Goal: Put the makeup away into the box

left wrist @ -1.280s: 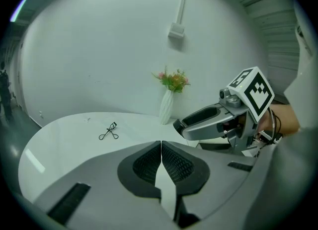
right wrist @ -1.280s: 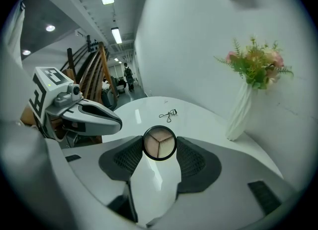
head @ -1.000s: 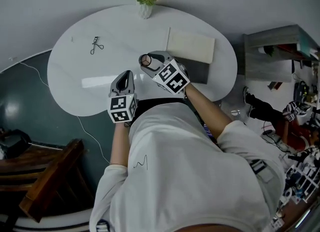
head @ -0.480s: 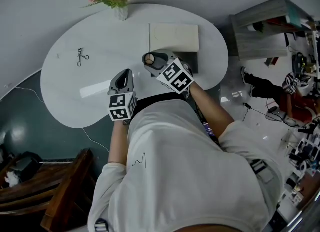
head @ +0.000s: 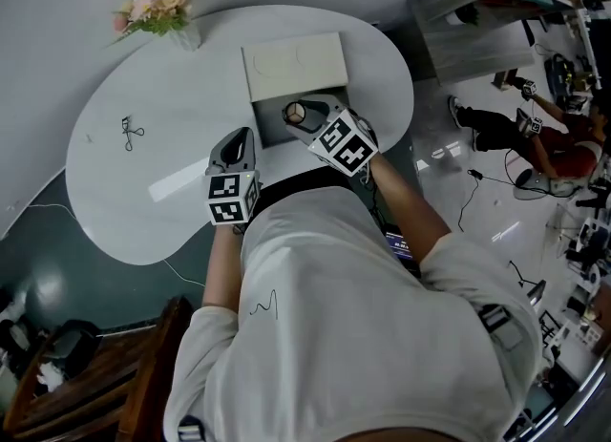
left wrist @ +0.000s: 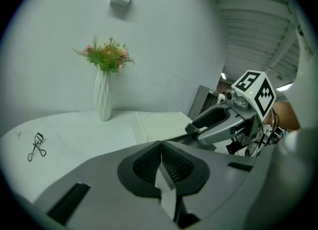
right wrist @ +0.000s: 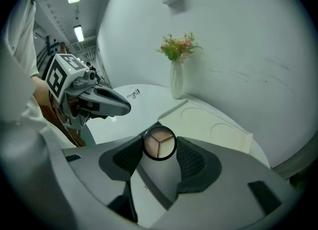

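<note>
The open box (head: 270, 133) shows only a strip of its dark inside in the head view; the right gripper (head: 304, 109) covers the rest, and its cream lid (head: 294, 65) lies flat behind it with two shallow round hollows. The person's torso hides the near edge of the white table (head: 172, 192). The right gripper's jaws are pinching one round compact (right wrist: 159, 143) with three pale pans, its sides sunk into the ribbed pads, held above the box's opening; how high it is cannot be told. The left gripper (left wrist: 160, 147) has its jaws pressed together on nothing and sits just left of the box over the table. Well apart at the table's left lies one eyelash curler (head: 127, 132), too small for detail. One white vase (left wrist: 103, 95) of flowers stands at the far edge.
</note>
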Tool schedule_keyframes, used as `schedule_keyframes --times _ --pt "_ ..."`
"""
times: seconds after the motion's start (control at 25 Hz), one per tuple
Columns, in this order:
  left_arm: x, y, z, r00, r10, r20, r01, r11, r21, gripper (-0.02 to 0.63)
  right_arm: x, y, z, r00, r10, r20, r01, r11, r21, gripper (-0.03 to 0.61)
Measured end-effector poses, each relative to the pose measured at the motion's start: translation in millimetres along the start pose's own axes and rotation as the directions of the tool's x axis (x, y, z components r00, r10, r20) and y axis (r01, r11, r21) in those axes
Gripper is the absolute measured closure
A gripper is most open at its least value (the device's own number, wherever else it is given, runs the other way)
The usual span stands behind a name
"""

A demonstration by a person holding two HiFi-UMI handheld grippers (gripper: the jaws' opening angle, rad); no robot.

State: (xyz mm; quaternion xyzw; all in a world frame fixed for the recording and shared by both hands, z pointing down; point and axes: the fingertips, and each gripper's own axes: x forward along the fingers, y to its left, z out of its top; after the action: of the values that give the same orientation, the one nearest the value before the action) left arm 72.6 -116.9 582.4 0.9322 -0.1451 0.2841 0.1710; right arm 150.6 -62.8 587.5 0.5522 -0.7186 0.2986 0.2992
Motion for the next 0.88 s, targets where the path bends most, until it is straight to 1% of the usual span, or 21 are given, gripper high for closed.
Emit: schedule_keyframes --times 0.16,0.28,0.44,0.68,0.76,0.88 --pt "8.5 -11.0 -1.3 0.999 -0.025 -0.022 0.025 1.0 0.014 0.592 -11.6 -16.6 -27.7 0.999 -0.017 -0.049 0.018 1.0 0.017 0.365" --pt "12.5 -15.1 -6.5 0.998 -0.032 -0.047 0.033 0.999 0.02 0.592 -17.5 -28.9 -42.6 0.993 -0.04 -0.11 0.037 0.999 -0.03 0.366" --pt "16.7 -17.0 -12.6 0.997 -0.034 -0.069 0.035 0.999 0.016 0.592 -17.2 -40.6 -63.5 0.973 -0.065 -0.22 0.04 0.992 -0.117 0.365" --pt "14.7 -18.0 -18.4 0.997 -0.021 -0.081 0.022 1.0 0.01 0.592 -7.9 -49.4 -80.6 0.941 -0.104 -0.322 0.022 0.969 -0.247 0.365" --pt "12.1 -16.9 -21.5 0.997 -0.013 -0.081 0.013 1.0 -0.001 0.592 -3.1 -49.0 -88.1 0.93 -0.102 -0.354 0.005 0.964 -0.265 0.365" --pt "7.6 -13.2 -25.8 0.997 -0.003 -0.079 0.0 0.999 -0.042 0.592 3.6 -45.1 -95.6 0.92 -0.074 -0.385 -0.024 0.969 -0.245 0.365"
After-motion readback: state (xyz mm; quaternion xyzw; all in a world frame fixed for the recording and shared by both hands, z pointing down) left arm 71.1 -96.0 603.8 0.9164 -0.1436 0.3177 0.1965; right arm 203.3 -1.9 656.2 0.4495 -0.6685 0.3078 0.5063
